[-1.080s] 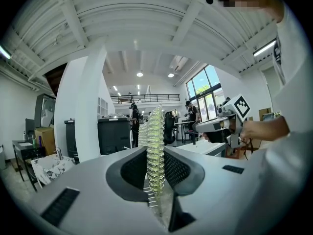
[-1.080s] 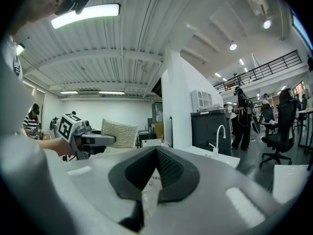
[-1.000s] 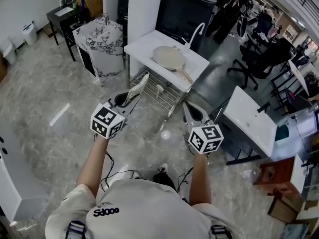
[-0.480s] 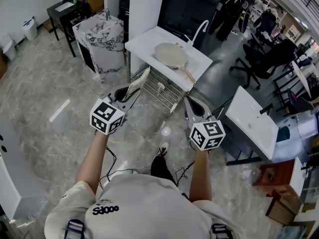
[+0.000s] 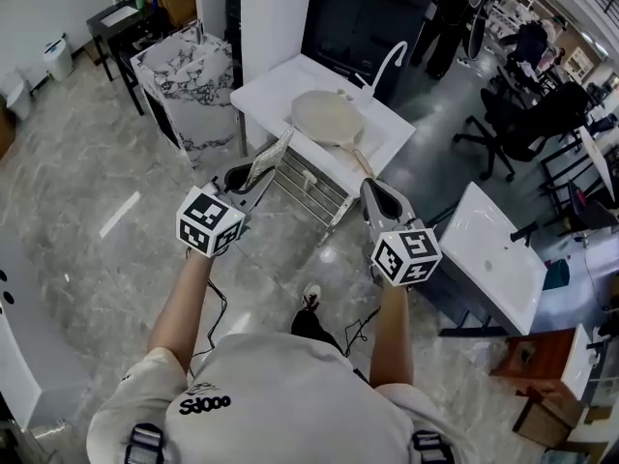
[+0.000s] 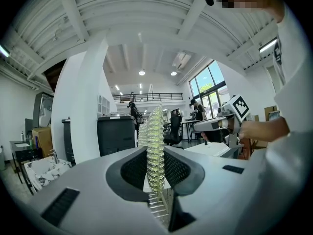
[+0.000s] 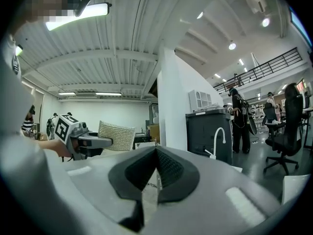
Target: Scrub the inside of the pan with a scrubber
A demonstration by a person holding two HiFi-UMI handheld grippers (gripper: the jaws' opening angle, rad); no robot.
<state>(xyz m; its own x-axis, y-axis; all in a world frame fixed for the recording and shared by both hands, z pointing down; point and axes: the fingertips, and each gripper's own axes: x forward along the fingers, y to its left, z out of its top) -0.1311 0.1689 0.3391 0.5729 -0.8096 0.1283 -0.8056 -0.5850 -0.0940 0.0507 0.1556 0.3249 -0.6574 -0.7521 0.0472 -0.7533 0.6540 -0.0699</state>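
The grey marbled floor [image 5: 87, 191] takes up most of the head view, and my own shoulders cut off its lower edge. Ahead of me stands the white counter [image 5: 276, 90], with a dark cabinet [image 5: 358, 17] behind it and a marble-patterned cabinet [image 5: 193, 75] to its left. A wire rack [image 5: 314, 184] hangs under the counter's near edge; my arms and grippers cover part of it.

The pan [image 5: 327, 114] lies flat on the counter, near the white faucet [image 5: 387, 61], its thin handle pointing back toward my right side. It looks pale and round from above, but I can't tell whether its inside faces up.

My left gripper [image 5: 250, 177] is held low in front of the counter, well short of the pan. Its jaws are clamped on the scrubber [image 6: 155, 146], a flat woven pad. The left gripper view shows it edge-on, so it looks like a thin yellowish ridge standing up between the pads. Its lower end is buried between them. In the head view it sticks up and forward over the rack, apart from the pan.

My right gripper [image 7: 156, 153] is level with the left one, off to the side. Its jaw tips meet, with nothing between them. In the head view those tips are lost against the dark gap beside the rack.
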